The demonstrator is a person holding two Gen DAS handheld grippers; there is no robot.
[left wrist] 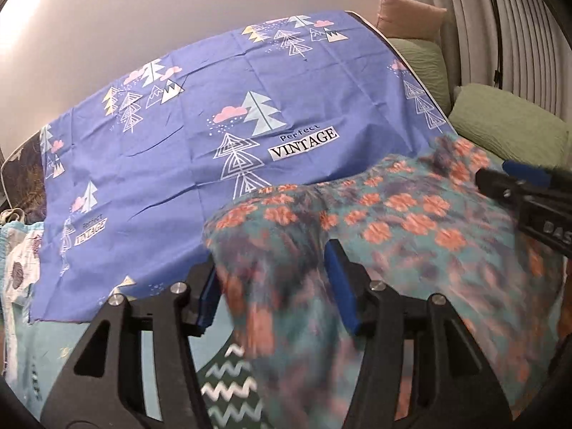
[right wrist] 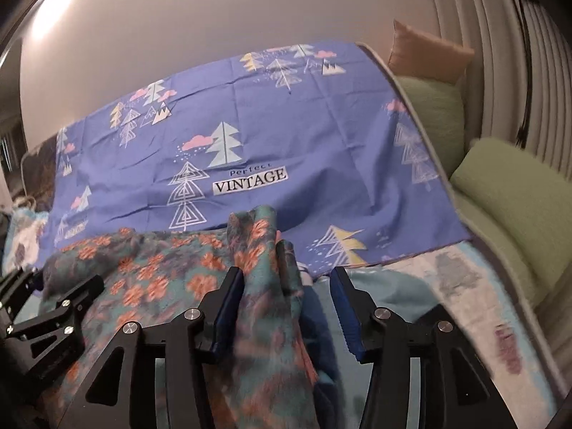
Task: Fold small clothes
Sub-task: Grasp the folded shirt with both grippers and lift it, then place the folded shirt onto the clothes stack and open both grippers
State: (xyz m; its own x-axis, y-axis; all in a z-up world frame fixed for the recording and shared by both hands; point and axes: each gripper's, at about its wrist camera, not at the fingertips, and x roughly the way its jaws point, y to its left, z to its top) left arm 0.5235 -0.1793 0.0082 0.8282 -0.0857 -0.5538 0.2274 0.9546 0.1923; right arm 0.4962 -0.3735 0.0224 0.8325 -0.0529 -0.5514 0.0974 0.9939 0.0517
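A teal garment with orange flowers (left wrist: pixel 393 221) lies bunched on the bed and is blurred by motion. My left gripper (left wrist: pixel 273 286) is open, and a fold of the garment hangs loose between its blue pads. My right gripper (right wrist: pixel 289 304) is open too; a fold of the same garment (right wrist: pixel 257 250) rises between its fingers, next to the left pad (right wrist: pixel 230 304). The right gripper also shows at the right edge of the left wrist view (left wrist: pixel 529 193). The left gripper shows at the lower left of the right wrist view (right wrist: pixel 46 318).
A blue sheet printed with trees and "VINTAGE" (left wrist: pixel 214 114) covers the bed behind the garment. Green cushions (left wrist: pixel 507 132) and an orange pillow (left wrist: pixel 411 14) lie along the right side by a ribbed wall. A light patterned blanket (right wrist: pixel 464 286) lies under the sheet.
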